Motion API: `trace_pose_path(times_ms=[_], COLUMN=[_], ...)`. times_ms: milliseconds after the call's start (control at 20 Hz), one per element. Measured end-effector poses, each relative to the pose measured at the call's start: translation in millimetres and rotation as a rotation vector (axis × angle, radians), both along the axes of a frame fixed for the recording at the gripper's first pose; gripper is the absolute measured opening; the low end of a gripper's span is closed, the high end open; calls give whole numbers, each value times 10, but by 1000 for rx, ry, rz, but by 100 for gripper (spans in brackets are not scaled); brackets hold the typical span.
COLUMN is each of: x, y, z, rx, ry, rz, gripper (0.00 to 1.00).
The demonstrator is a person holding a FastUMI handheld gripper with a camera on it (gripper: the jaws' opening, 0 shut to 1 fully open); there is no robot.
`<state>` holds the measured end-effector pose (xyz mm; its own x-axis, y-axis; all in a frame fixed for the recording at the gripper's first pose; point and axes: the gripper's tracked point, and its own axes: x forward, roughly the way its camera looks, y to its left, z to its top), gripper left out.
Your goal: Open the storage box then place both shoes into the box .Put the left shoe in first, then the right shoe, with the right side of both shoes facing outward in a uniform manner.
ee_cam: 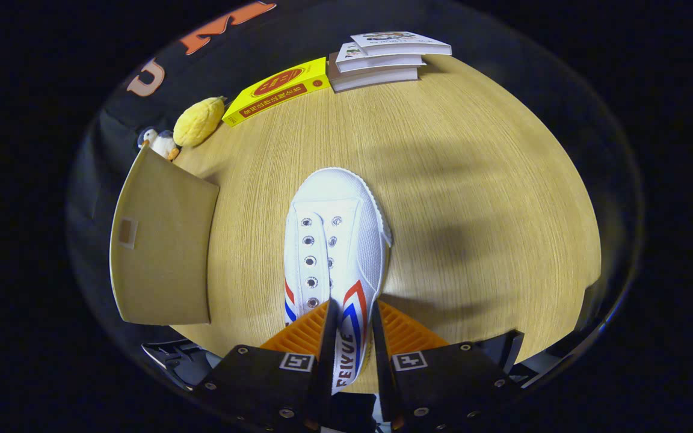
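The wooden table [473,198] is spreading out beneath everything, pale and finely grained, with soft shadows lying across it to the right of the shoe.

The storage box [163,252], a plain tan cardboard one, is sitting on the table to the left of the shoe, near it but not touching; one flat side with a small taped patch is facing the camera, and whether it is open cannot be told from here.

The white shoe [334,246], a canvas sneaker with red and blue stripes on its side and metal eyelets, is pointing its toe away from the camera while its heel end is running back between the fingers.

The gripper [351,337] is reaching forward along the length of the shoe from above and behind, its two fingers pinching the heel part of the shoe from both sides.

Beyond the shoe's toe, at the far edge of the table, a stack of books [382,60] is lying, with a yellow box [277,90] just left of it. Farther left of that, a yellow plush toy [199,122] is resting, and a small white plush duck [159,143] is sitting beside it, just above the storage box.
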<state>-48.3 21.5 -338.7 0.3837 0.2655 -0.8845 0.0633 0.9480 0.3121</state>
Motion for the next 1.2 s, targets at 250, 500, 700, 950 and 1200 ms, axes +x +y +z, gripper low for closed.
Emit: trace_pose_path(times_ms=[250, 500, 700, 950, 1200], x=[-5, 38, 61, 218, 327], y=[4, -54, 33, 298, 712], z=[-42, -46, 109, 793, 1584], rx=[-7, 59, 250, 433, 452], ry=[10, -107, -167, -259, -339], rz=[51, -55, -184, -217, -162], gripper=[29, 12, 0, 0, 0])
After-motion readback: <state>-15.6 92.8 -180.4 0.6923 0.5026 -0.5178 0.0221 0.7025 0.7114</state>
